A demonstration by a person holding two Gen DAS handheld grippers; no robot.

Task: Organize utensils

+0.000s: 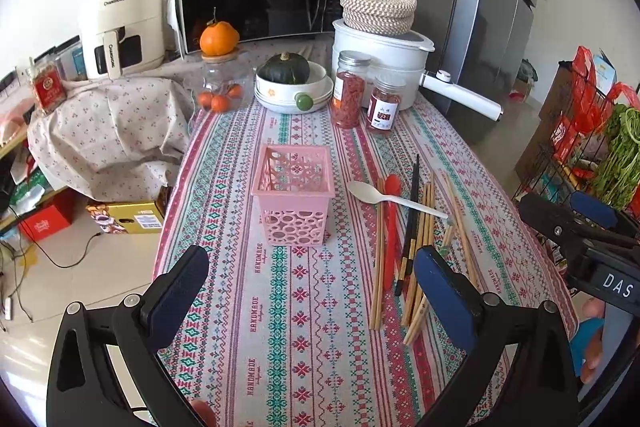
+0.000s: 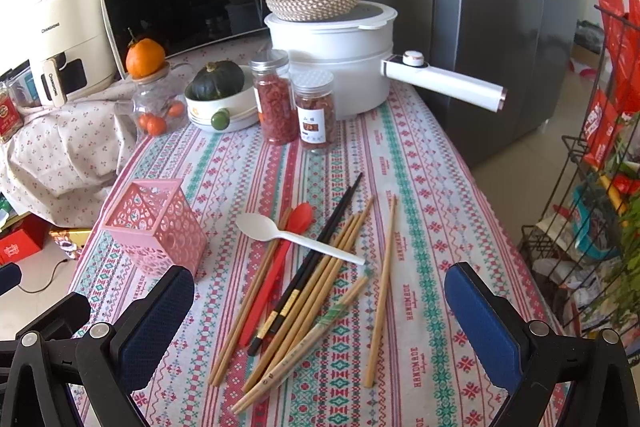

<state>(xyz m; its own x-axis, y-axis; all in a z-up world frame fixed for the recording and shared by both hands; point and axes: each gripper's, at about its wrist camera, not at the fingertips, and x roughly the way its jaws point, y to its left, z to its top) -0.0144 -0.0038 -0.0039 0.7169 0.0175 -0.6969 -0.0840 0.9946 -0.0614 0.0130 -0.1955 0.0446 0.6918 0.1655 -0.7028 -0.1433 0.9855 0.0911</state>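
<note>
Right wrist view: chopsticks (image 2: 320,291) and two spoons (image 2: 288,233) heaped at frame centre beside pink holder (image 2: 154,231) at left, likely light, stiff, slippery, best pinched mid-shaft; right gripper (image 2: 320,323) and left gripper (image 1: 312,299) jaws apart, empty.

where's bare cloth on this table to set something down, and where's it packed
Bare cloth lies between the pink basket and the jars, and along the near edge by the left gripper. A strip runs right of the lone chopstick. Crowded: the utensil pile and the back row around the white pot.
</note>
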